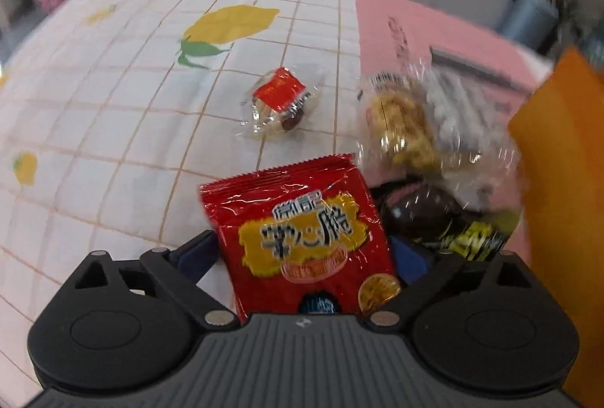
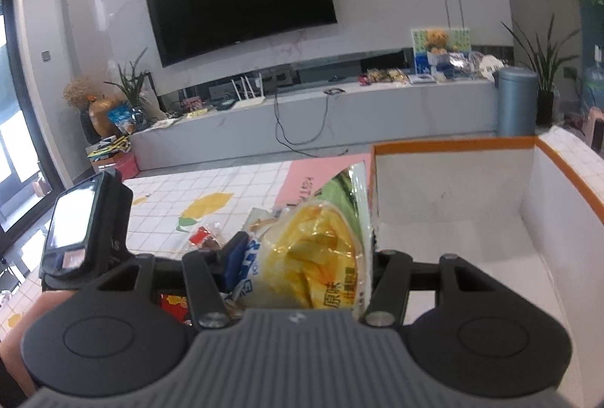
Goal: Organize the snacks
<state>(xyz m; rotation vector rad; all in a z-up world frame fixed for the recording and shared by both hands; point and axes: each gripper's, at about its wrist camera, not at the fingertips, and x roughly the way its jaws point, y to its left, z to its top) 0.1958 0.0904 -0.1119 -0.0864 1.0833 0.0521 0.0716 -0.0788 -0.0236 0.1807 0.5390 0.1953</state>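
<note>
My left gripper point(image 1: 305, 257), angled down with jaws wide apart, straddles a glossy red crinkled packet point(image 1: 302, 234) on the checked tablecloth point(image 1: 113, 128). My right gripper point(image 2: 302, 257) clamps a yellow chip bag point(image 2: 313, 253) by the white box point(image 2: 453, 189).

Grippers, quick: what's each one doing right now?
Left gripper: open around a red crinkly snack packet.
Right gripper: shut on a yellow crisp bag.
</note>
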